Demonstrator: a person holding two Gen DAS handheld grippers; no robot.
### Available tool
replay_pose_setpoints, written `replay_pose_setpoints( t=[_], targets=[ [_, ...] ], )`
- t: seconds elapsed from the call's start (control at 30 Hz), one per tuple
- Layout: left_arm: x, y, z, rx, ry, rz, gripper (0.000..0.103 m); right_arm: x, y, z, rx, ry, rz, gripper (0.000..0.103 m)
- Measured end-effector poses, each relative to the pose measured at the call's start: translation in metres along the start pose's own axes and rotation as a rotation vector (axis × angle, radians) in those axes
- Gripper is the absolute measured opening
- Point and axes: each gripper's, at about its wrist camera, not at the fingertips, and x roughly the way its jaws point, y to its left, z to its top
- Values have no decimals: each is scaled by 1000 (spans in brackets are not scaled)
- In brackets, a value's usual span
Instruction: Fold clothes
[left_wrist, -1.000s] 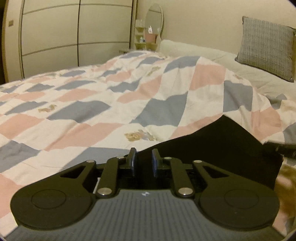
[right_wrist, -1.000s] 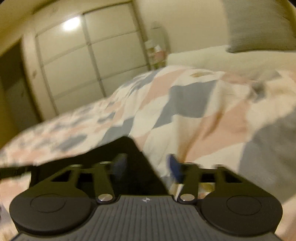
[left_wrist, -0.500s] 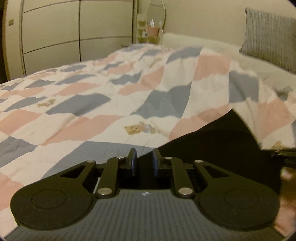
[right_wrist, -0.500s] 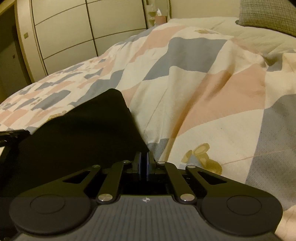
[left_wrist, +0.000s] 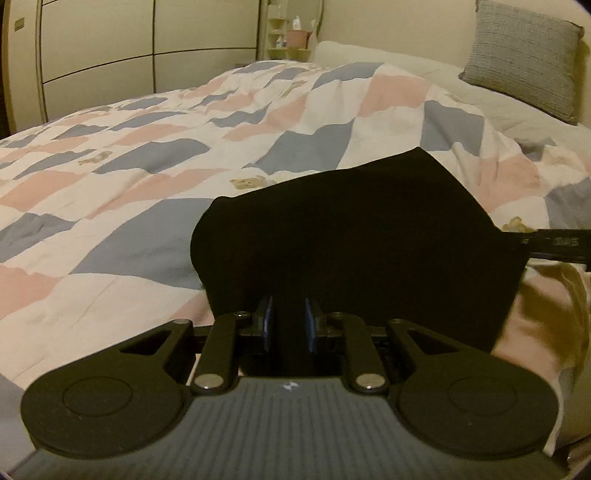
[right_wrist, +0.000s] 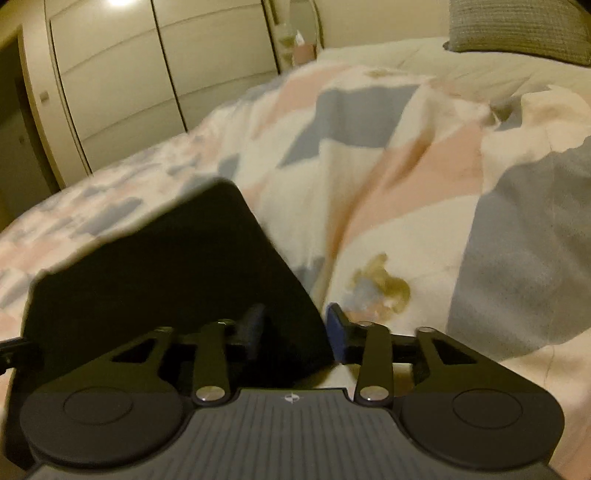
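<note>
Through the left wrist camera, my left gripper stands narrowly parted over the near edge of the black garment, which lies flat on the patchwork duvet. It looks soft, light and limp.

Through the right wrist camera, my right gripper gapes wide at the garment's corner; I'd pinch the edges there.

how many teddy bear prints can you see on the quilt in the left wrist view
3: one just beyond the black garment, one far left, one by its right edge. Others may be hidden.
</note>
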Motion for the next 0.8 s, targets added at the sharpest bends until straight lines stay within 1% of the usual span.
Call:
replay_pose_setpoints(
  t=[0.07, 0.13, 0.2, 0.27, 0.37, 0.5, 0.63, 0.8],
  targets=[
    [-8, 0, 3, -32, 15, 3, 15, -7, 2, -5, 8, 10, 0, 46],
    [-21, -3, 1, -55, 26, 24, 16, -14, 3, -9, 15, 21, -1, 49],
    [-35, -5, -4, -86, 39, 37, 21, -21, 5, -14, 23, 31, -1, 55],
    [-51, -5, -13, -133, 49, 24, 22, -28, 6, -18, 31, 42, -1, 57],
    [-77, -7, -26, -166, 51, 13, 22, -45, 14, -33, 37, 68, 8, 59],
    [-111, -9, -37, -172, 43, 14, 23, -78, 30, -55, 3, 80, 16, 65],
    [-146, -14, -45, -181, 9, 11, 26, -114, 44, -70, -33, 74, 16, 67],
    [-191, -23, -51, -179, -59, -10, 27, -162, 59, -85, -75, 31, 15, 71]
  ],
)
